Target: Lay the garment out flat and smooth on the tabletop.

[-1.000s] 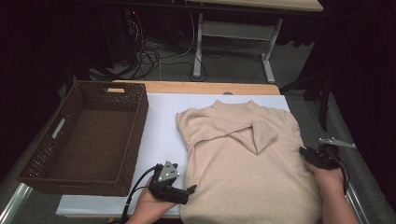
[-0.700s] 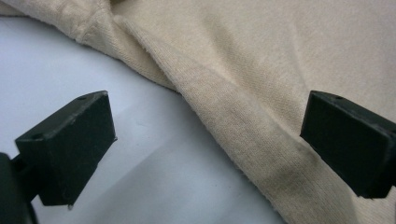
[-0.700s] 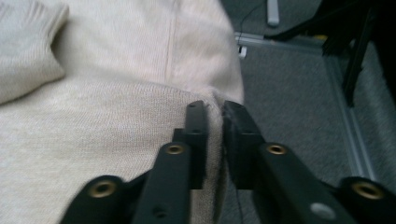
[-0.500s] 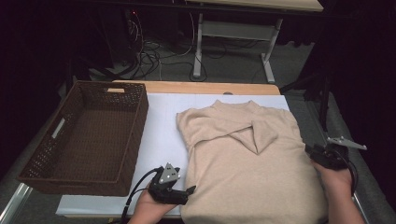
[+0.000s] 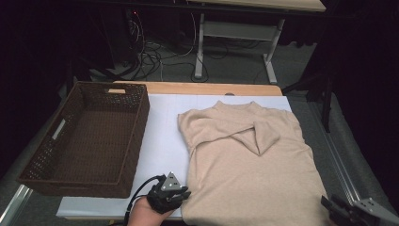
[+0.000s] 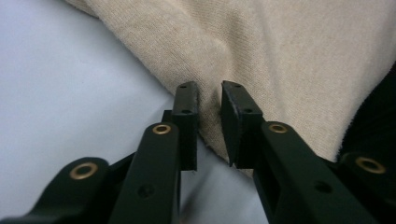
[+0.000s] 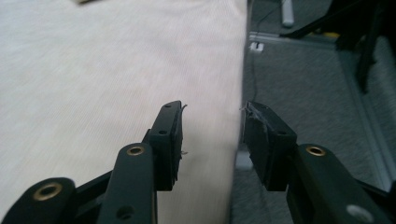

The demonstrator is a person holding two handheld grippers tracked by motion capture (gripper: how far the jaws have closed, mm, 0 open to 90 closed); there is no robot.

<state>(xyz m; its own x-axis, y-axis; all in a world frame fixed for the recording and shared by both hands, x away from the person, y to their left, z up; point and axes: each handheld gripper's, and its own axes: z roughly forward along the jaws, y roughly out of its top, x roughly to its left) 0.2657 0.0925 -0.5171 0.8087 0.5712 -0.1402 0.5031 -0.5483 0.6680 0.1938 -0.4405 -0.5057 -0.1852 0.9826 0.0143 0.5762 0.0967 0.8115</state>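
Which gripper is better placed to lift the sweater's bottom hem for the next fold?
Left. The left gripper has just been closing on the sweater edge, knit between its jaws. The right gripper stands open over the sweater's side edge, holding nothing.

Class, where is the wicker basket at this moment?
In the high view the basket sits on the table's left side, left of the beige sweater and just beyond the left tongs.

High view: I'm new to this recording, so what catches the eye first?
A beige sweater lies spread flat on the white table cover, one sleeve folded across its chest. To its left stands an empty brown wicker basket. At the near edge the left gripper has just been closing on the sweater's hem.
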